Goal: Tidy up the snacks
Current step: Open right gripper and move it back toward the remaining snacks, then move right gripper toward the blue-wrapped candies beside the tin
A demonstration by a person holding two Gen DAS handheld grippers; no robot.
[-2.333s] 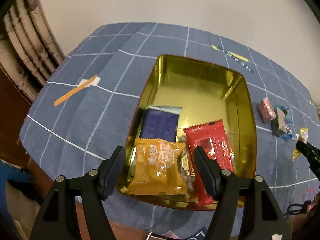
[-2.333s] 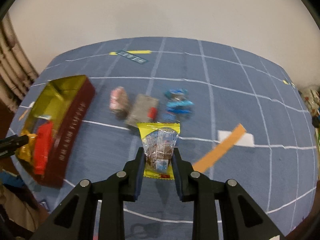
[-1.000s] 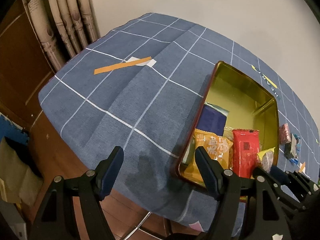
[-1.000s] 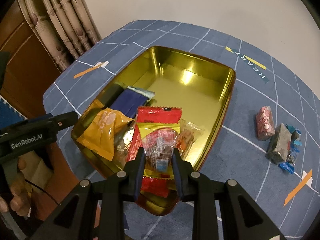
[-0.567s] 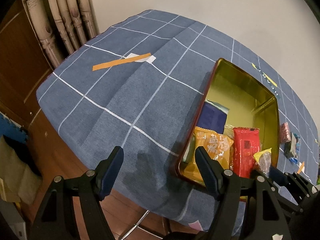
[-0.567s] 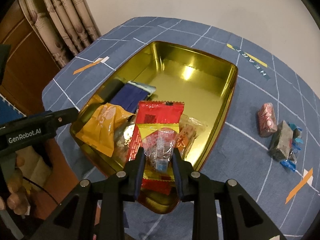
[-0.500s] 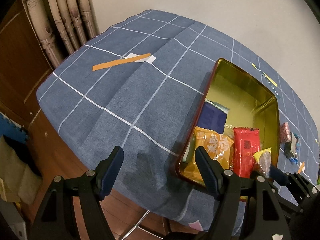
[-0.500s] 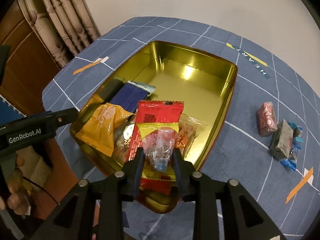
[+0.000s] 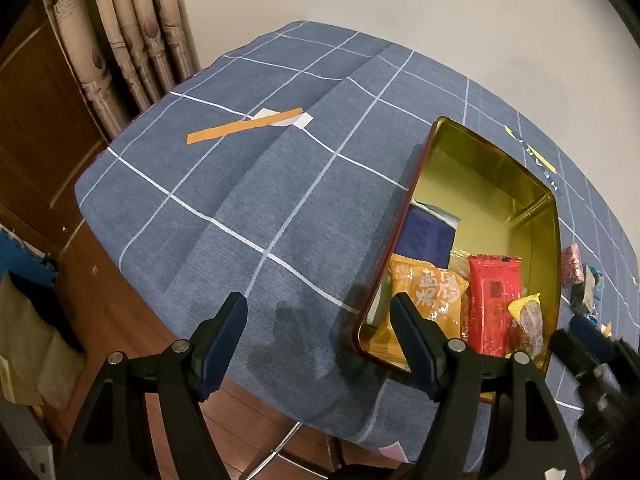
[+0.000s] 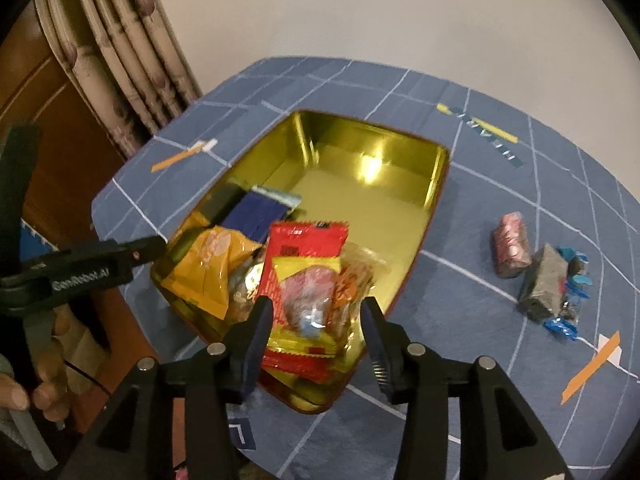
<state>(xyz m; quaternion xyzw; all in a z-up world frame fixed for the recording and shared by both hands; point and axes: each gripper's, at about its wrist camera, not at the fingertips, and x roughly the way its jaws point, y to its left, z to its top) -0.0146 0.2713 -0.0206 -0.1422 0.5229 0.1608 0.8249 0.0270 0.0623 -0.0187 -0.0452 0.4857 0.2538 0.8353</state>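
Observation:
A gold tin [image 10: 438, 176] on the blue checked tablecloth holds an orange packet [image 10: 208, 264], a navy packet [image 10: 256, 212], a red packet [image 10: 306, 240] and a yellow-edged clear packet [image 10: 308, 304] lying on the red one. My right gripper [image 10: 318, 320] is open just above the yellow packet, no longer holding it. My left gripper [image 9: 318, 320] is open and empty over the cloth left of the tin [image 9: 416, 184]. The yellow packet [image 9: 528, 316] also shows in the left wrist view.
A pink sweet [image 10: 510, 244], a grey packet [image 10: 542, 284] and blue-wrapped sweets [image 10: 570, 304] lie on the cloth right of the tin. Orange tape strips [image 9: 244, 126] [image 10: 590, 368] mark the cloth. Curtains and a wooden panel stand at the left. The table's edge is close below.
My right gripper carried the yellow packet over the tin, then opened and released it onto the red packet. My left gripper stayed open to the tin's left.

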